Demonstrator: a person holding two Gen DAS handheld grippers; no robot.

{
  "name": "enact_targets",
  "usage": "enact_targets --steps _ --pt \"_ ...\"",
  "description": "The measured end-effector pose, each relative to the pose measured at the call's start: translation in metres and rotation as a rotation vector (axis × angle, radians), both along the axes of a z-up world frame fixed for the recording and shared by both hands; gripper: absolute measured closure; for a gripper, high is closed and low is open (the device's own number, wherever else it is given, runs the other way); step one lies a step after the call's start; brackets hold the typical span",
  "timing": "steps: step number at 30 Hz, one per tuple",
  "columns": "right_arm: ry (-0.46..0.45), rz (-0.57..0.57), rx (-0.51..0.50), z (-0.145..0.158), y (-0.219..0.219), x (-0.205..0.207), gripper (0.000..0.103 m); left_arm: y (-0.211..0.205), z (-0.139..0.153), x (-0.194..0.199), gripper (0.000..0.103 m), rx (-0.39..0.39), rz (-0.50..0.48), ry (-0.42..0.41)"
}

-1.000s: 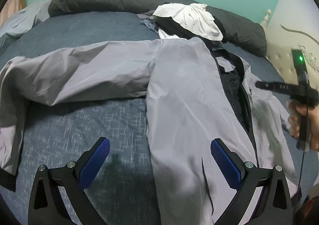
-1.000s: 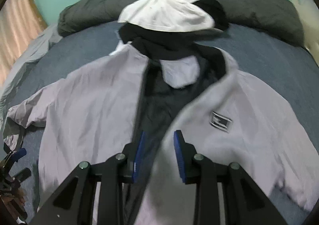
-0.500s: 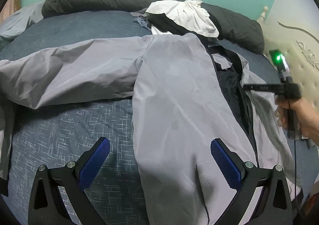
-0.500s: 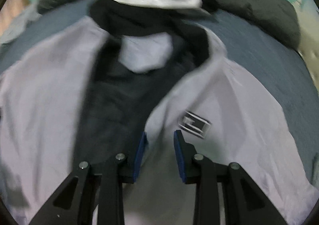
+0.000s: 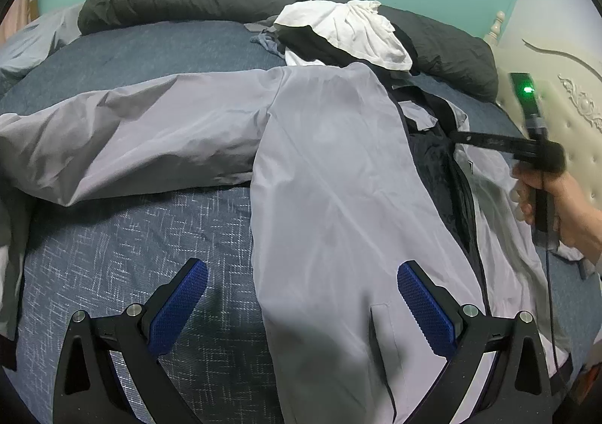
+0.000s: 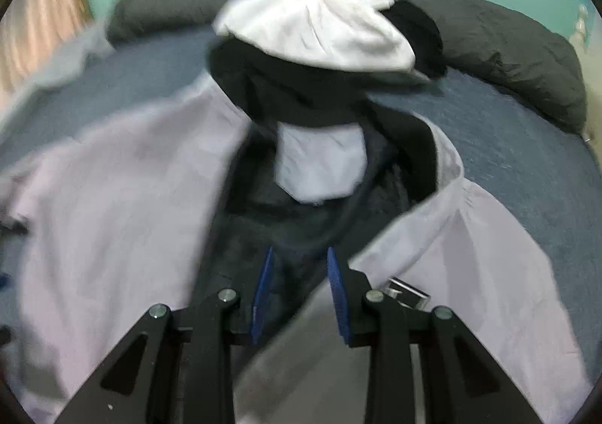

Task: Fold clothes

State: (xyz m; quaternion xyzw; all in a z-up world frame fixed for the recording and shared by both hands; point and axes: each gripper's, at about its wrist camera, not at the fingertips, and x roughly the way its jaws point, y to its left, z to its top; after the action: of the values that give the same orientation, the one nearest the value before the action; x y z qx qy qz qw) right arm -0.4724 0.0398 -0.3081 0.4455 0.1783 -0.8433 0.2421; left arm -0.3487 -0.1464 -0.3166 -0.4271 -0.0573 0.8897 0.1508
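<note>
Now | jacket (image 5: 338,198) front edges parted | bedspread (image 5: 150,47) bare beyond

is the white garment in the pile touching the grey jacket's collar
Cannot tell. In the left wrist view the white garment lies on dark clothes just beyond the grey jacket, and the dark fabric hides any contact.
</note>
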Motion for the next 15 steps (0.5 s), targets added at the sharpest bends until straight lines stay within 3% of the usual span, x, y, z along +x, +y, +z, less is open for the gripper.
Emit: enact_targets --steps 1,8,11,15 --pt "-0.003 -0.022 0.033 -0.004 0.001 -0.004 0.073 -0.001 0.0 0.0 0.0 0.001 0.001 -0.001" --pt "-0.059 -0.194 0.013 -0.018 0.046 -0.025 0.073 -0.003 -0.001 -0.002 0.0 0.015 0.001 -0.007" --pt "-0.076 -0.216 -0.01 -0.021 0.053 -0.026 0.073 -0.003 -0.002 -0.001 0.0 0.01 0.0 -0.007" --pt "-0.072 -0.196 0.04 -0.027 0.048 -0.025 0.073 -0.003 -0.002 -0.001 0.0 0.008 0.002 -0.009"
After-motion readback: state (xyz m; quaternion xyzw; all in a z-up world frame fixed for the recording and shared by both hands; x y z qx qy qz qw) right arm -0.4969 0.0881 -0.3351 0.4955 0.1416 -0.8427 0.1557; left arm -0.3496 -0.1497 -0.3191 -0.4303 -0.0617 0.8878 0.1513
